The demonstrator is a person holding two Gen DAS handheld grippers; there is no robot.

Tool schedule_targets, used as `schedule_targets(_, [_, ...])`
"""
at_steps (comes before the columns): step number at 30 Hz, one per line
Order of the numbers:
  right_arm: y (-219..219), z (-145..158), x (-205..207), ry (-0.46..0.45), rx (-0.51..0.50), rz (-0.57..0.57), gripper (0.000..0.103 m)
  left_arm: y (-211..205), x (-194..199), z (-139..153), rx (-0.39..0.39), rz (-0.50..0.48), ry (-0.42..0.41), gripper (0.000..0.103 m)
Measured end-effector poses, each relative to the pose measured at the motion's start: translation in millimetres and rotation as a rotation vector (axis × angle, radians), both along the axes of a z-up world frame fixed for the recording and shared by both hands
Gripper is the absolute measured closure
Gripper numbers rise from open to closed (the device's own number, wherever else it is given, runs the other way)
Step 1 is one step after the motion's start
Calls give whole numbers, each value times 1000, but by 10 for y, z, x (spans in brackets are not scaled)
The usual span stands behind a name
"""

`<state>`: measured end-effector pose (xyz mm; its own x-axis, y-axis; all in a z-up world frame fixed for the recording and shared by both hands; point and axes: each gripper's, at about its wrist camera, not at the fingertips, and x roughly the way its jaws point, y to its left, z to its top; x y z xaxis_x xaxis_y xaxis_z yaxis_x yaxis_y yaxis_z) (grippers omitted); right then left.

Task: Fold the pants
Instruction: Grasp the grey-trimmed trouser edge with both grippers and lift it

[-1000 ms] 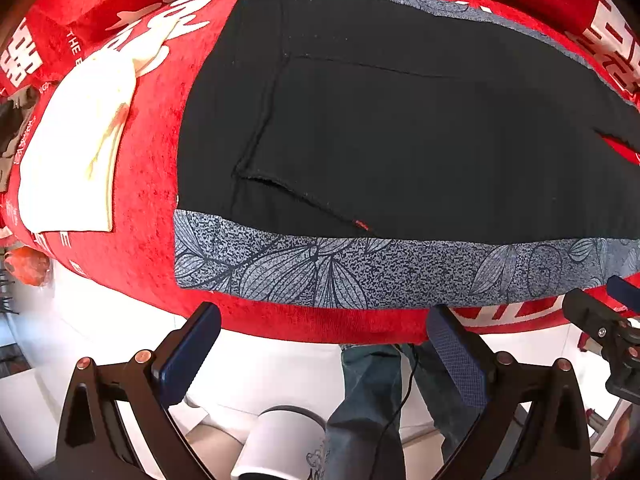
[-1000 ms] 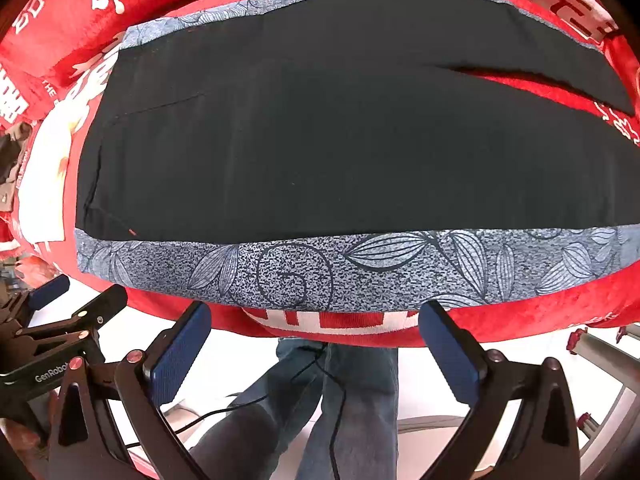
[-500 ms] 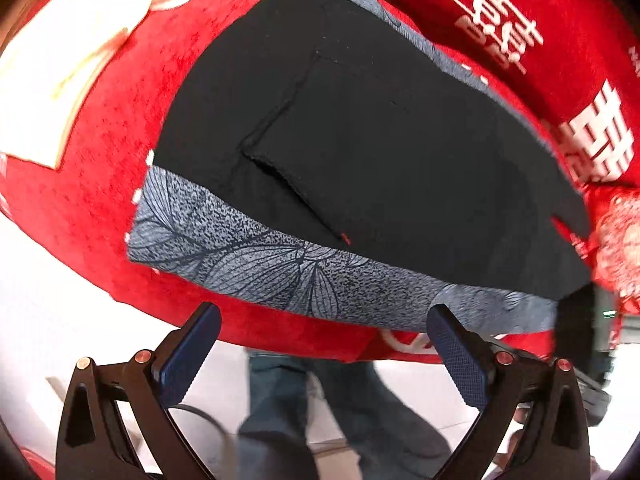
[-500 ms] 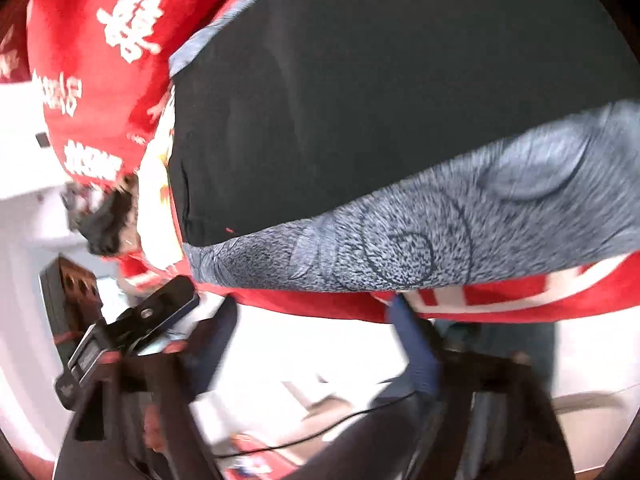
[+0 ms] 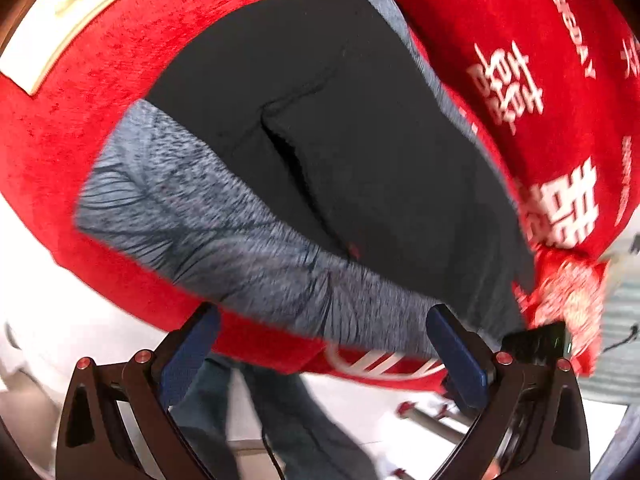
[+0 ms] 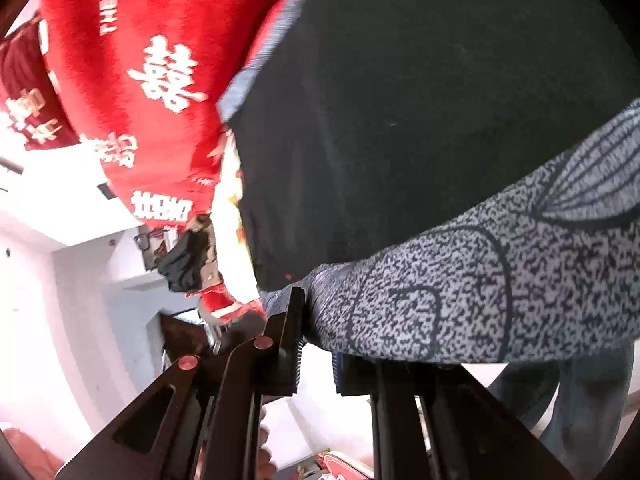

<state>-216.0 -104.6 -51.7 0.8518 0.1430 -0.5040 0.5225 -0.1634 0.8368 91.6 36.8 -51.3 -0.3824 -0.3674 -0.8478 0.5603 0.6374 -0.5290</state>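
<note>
Black pants with a grey leaf-patterned side band lie flat on the red cloth. My left gripper is open, just off the table's near edge, its fingers straddling the grey band without touching it. In the right wrist view my right gripper is tilted and nearly closed at the near edge of the grey band, which lies over its right finger. Whether the cloth is pinched is unclear. The black fabric fills the upper right of that view.
A red cloth with white characters covers the table. A cream folded garment lies at the far left. A person's jeans show below the table edge. A dark bundle sits at the table end.
Both grippers swung and tilted. The left view rotated towards the pants' right end. The right gripper closed from wide open and moved up to the grey band's edge.
</note>
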Motion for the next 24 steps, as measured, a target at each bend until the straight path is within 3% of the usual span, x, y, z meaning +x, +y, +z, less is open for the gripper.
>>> schedule_targets(1, [-28, 38, 4, -6, -5, 7, 90, -17, 18, -6, -7, 16, 6, 0])
schedule_targets(2, [-46, 61, 7, -12, -8, 13, 90, -53, 37, -16, -17, 31, 9, 7])
schedule_targets(3, [-68, 76, 7, -18, -10, 20, 90, -87, 59, -23, -26, 44, 6, 17])
schedule_targets(4, [-83, 76, -5, -21, -12, 30, 90, -130, 74, -39, -38, 44, 14, 39])
schedule_targets(5, [-60, 47, -40, -24, -12, 41, 88, -182, 83, -54, -43, 28, 21, 52])
schedule_targets(6, [-57, 5, -68, -23, -7, 53, 86, -223, 69, -42, -40, 16, 13, 55])
schedule_targets(11, [-33, -221, -421, 72, 13, 30, 68, -313, -13, 34, -42, -84, -45, 58])
schedule_targets(16, [22, -348, -936, 92, 23, -105, 66, -316, -26, 4, -13, -109, -40, 58])
schedule_targets(19, [18, -425, -1147, 38, 64, -226, 66, -339, -54, -5, 3, -140, -61, 58])
schedule_targets(20, [18, -471, -1211, 7, 81, -270, 68, -345, -60, -1, 9, -147, -74, 65])
schedule_targets(22, [6, -495, -1313, -24, 119, -358, 97, -375, -55, 29, 11, -148, -87, 73])
schedule_targets(24, [-56, -374, -1292, 13, 104, -338, 96, -375, -28, 99, 10, -129, -93, 73])
